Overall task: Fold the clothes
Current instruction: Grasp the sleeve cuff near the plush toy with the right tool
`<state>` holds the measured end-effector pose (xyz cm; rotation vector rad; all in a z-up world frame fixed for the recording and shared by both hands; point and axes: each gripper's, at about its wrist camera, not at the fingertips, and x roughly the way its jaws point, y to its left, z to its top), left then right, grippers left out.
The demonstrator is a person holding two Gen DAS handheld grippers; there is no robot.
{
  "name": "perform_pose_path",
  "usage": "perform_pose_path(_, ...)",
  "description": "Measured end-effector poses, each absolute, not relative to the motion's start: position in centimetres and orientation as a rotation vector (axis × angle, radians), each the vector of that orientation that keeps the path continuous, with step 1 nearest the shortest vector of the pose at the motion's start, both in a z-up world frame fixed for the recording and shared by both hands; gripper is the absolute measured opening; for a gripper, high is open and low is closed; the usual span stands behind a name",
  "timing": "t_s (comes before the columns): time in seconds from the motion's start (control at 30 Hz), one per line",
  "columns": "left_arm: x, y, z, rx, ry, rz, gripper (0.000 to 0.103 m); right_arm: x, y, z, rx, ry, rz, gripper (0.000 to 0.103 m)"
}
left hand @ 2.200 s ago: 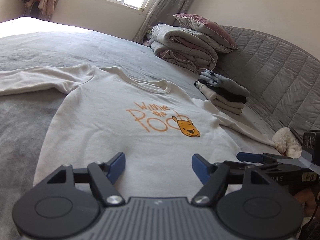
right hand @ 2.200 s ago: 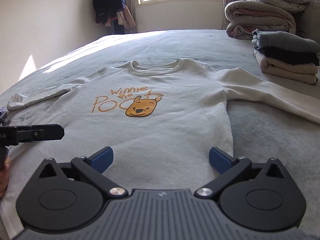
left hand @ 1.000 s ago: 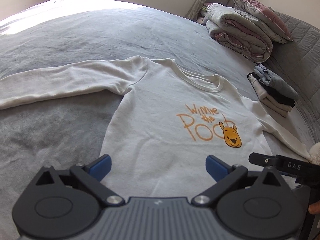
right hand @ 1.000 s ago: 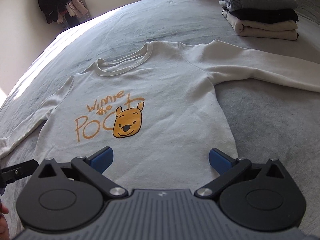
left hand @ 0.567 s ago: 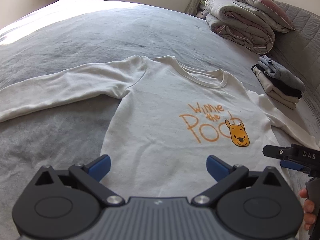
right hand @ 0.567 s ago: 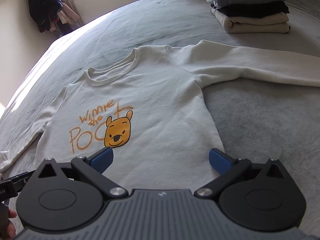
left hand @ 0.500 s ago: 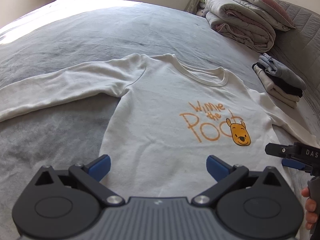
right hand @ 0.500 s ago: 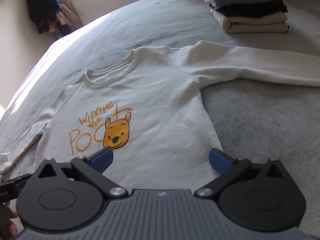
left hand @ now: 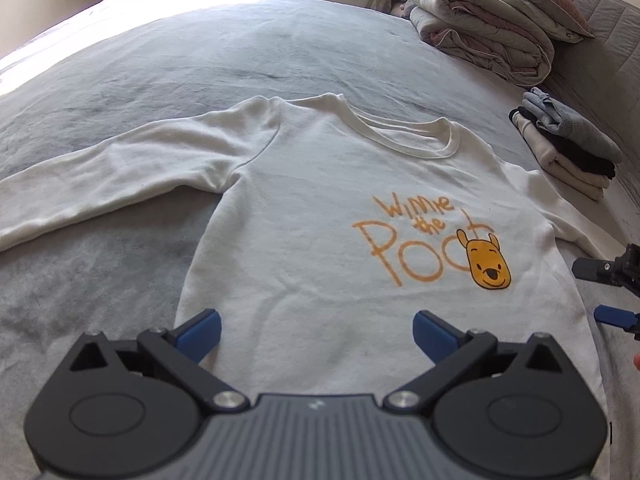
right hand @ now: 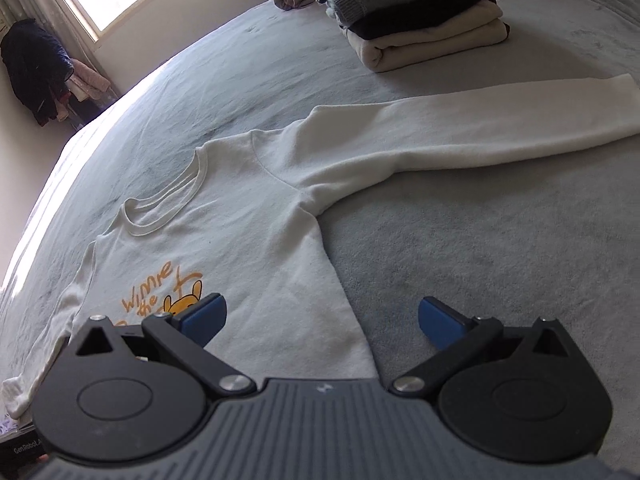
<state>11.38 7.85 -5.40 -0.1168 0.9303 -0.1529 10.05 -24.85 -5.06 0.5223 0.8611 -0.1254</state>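
A white long-sleeved sweatshirt (left hand: 304, 216) with an orange "Winnie the Pooh" print lies flat, front up, on the grey bed; it also shows in the right wrist view (right hand: 256, 232). Both sleeves are spread out sideways. My left gripper (left hand: 316, 332) is open and empty above the hem, left of the middle. My right gripper (right hand: 320, 320) is open and empty above the sweatshirt's right side edge; it also shows at the right edge of the left wrist view (left hand: 608, 292). The right sleeve (right hand: 480, 136) stretches out toward the folded stack.
A stack of folded clothes (right hand: 420, 28) sits on the bed near the right sleeve's end, also in the left wrist view (left hand: 568, 148). Rolled quilts and a pillow (left hand: 492, 28) lie at the headboard. Dark clothes (right hand: 36, 68) hang by the window.
My right gripper has swung to the right, from over the print to the sweatshirt's right side edge. My left gripper has shifted slightly. Both stay open.
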Motion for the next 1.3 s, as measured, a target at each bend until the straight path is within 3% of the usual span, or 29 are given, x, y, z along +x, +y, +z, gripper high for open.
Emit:
perform_pose_path(0.53,12.2,8.4,-5.5,-0.145,0.949,-0.183,0.102,10.5,-31.9,-4.9,0.726,0.806,-0.430,0.103)
perform_pose_path(0.97,12.5,8.3,-5.8,-0.131,0.952,-0.186,0.102,10.4,-35.7,-5.9,0.633,0.671,-0.617,0.102)
perform_pose_path(1.07,12.5,8.1,-5.9,-0.110,0.946,-0.183,0.102,10.7,-36.0,-5.9,0.606,0.637,-0.647,0.093)
perform_pose_path(1.2,12.5,8.0,-5.9,-0.102,0.937,-0.179,0.102,10.7,-36.3,-6.1,0.573,0.599,-0.690,0.073)
perform_pose_path(1.3,12.4,8.0,-6.0,-0.100,0.933,-0.178,0.102,10.8,-36.7,-6.0,0.578,0.579,-0.689,0.041)
